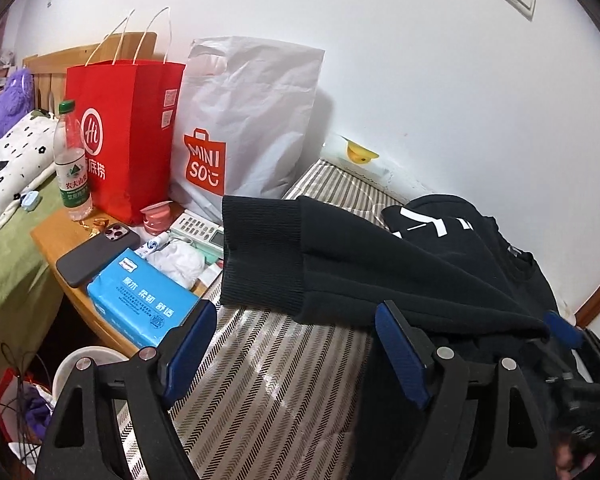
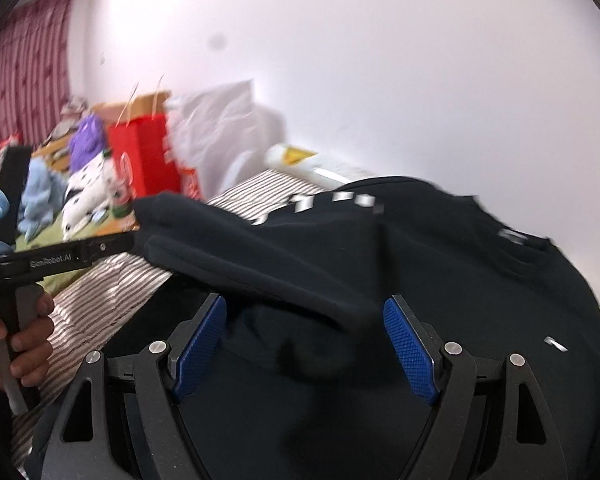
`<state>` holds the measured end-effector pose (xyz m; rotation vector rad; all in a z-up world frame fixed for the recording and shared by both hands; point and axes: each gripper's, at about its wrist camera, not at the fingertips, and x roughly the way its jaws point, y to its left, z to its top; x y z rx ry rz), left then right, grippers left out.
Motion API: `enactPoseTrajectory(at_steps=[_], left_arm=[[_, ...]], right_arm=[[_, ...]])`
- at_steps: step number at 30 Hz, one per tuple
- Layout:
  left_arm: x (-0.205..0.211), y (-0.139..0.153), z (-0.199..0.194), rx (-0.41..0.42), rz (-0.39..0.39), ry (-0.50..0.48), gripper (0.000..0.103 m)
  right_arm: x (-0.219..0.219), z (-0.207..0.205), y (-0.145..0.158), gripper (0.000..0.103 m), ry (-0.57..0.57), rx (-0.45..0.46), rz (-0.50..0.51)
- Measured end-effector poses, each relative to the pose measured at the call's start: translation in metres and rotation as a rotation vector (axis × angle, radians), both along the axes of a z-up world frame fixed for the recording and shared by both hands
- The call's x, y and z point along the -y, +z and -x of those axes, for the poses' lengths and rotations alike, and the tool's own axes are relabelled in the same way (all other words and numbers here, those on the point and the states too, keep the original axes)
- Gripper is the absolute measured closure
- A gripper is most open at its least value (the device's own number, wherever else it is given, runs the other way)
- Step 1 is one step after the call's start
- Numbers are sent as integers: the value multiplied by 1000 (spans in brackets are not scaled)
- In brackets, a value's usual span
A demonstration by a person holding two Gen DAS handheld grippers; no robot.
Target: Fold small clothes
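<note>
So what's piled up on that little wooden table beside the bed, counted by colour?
Left wrist view, what I can make out:
Red: 1, red paper bag
White: 3, white plastic shopping bag, white remote control, crumpled white tissue
Blue: 1, blue tissue pack
Clear: 1, clear water bottle
Dark: 1, dark-cased phone
Pink: 1, small pink container
Total: 8

a black sweatshirt [image 1: 400, 264] lies rumpled on the striped bedding. its ribbed-cuffed sleeve is folded across the body. white lettering shows near the collar.
</note>
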<state>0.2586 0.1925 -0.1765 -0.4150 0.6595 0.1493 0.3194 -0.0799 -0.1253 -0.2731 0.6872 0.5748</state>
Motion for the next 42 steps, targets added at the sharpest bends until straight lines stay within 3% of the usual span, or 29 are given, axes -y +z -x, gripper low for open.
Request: enactPoseTrajectory(at_steps=[5, 7, 9, 12, 18, 22, 26, 30, 35, 37, 38, 41, 42], left_arm=[[11, -9, -8, -44, 4, -45, 23], [16, -11, -9, -48, 24, -92, 23], [22, -15, -12, -63, 51, -150, 23], [30, -24, -19, -117, 51, -184, 23], [46, -24, -19, -149, -71, -183, 23], [43, -22, -17, -145, -60, -186, 23], [41, -20, -16, -145, -57, -186, 23], [38, -19, -17, -142, -43, -185, 23], [35, -19, -16, -139, -25, -184, 23], [35, -19, -17, -139, -23, -184, 23], [35, -18, -16, -139, -21, -183, 23], [33, -18, -17, -138, -10, -182, 23], [32, -18, -17, -137, -6, -181, 23]], right_arm=[[-41, -18, -27, 24, 31, 10, 138], [-48, -25, -33, 43, 30, 15, 156], [-55, -32, -35, 79, 48, -9, 136], [-48, -34, -22, 85, 41, -15, 47], [-1, -42, 14, 88, -81, -19, -138], [46, -46, 27, 91, -176, -40, -254], [82, -43, 25, 94, -252, -57, -271], [113, -42, 11, 94, -340, -105, -239], [129, -38, -10, 91, -384, -161, -38], [132, -29, -7, 90, -398, -127, 26], [134, -23, -4, 85, -389, -105, 36], [127, -6, 12, 55, -312, -46, 21], [119, 1, 17, 51, -275, -26, 9]])
